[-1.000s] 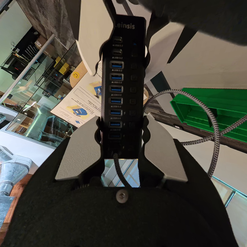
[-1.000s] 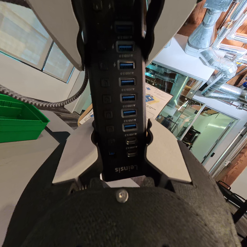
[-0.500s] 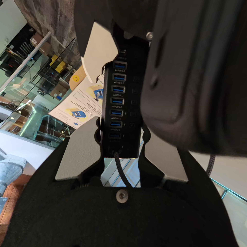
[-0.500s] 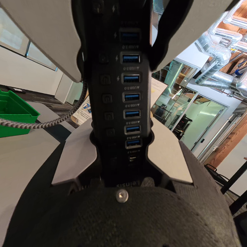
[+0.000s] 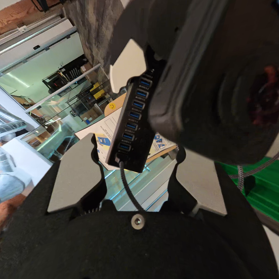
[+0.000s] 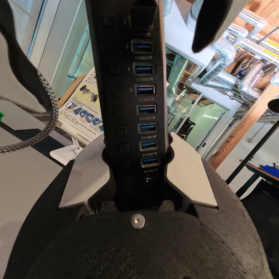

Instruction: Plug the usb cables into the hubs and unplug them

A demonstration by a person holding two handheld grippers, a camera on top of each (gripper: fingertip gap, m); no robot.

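A long black USB hub [image 6: 129, 105] with a row of blue ports stands lengthwise between my right gripper's fingers. My right gripper [image 6: 137, 143] is shut on its lower end. In the left wrist view the hub [image 5: 135, 120] hangs tilted from the right gripper's white finger [image 5: 128, 63]. My left gripper [image 5: 135, 145] is open, its fingers wide apart on either side of the hub's near end and not touching it. A braided cable [image 5: 128, 185] is plugged into the hub's end port; the plug [image 6: 141, 15] also shows in the right wrist view.
A green plastic bin [image 5: 264, 188] sits at the right on the white table [image 6: 22, 181]. An instruction sheet on a stand [image 6: 84, 114] stands behind the hub. The braided cable loops at the left [image 6: 49, 108]. Glass walls and metal ducts lie beyond. There is about 8 cm between the tips of the two grippers.
My left gripper has opened and let go of the hub, which now tilts in its view. My right gripper has slid farther up the hub and holds it alone.
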